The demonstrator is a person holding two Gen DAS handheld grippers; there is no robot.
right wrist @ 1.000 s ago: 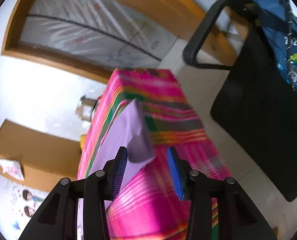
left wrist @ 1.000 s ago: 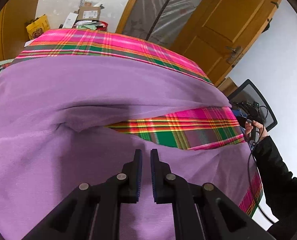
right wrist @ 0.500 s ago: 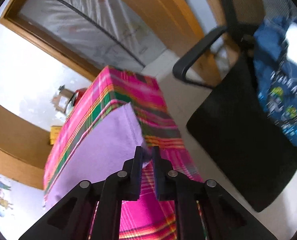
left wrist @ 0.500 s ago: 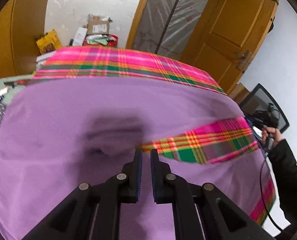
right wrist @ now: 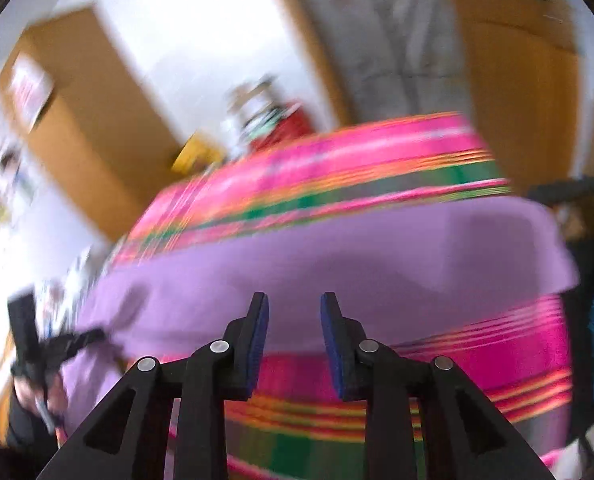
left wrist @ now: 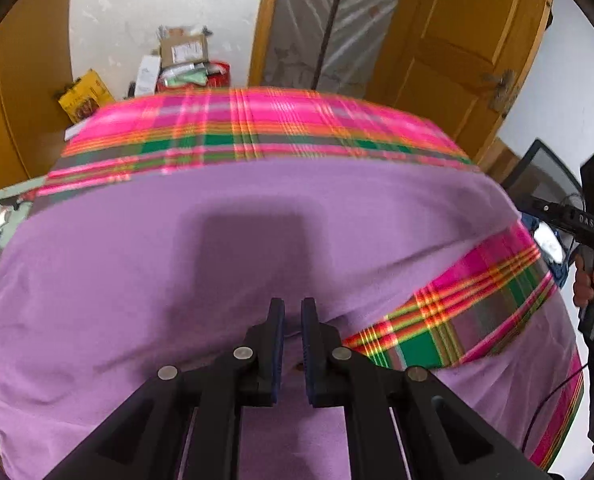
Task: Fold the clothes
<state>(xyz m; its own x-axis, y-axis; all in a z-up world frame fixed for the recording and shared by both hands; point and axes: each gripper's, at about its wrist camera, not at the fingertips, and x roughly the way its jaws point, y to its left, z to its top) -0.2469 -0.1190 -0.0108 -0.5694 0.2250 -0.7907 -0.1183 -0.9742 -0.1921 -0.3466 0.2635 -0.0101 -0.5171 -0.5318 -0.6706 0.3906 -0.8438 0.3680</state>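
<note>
Plaid cloth (left wrist: pixel 257 128) covers the desk, and purple garment (left wrist: pixel 177 264) lies spread on it, soft and light, best taken at an edge. Left hand-held gripper (left wrist: pixel 292 320) pinches its fold; right hand-held gripper (right wrist: pixel 294 320) is opening, empty.

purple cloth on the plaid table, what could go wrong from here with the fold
1. The right tongs are opening with nothing between them, so the purple cloth is pinched only by the left tongs; pulling from one point may skew the fold.
2. A strip of plaid tablecloth shows between cloth layers, so the edges look misaligned.
3. The cloth's right corner reaches the table edge and could slide off.
</note>
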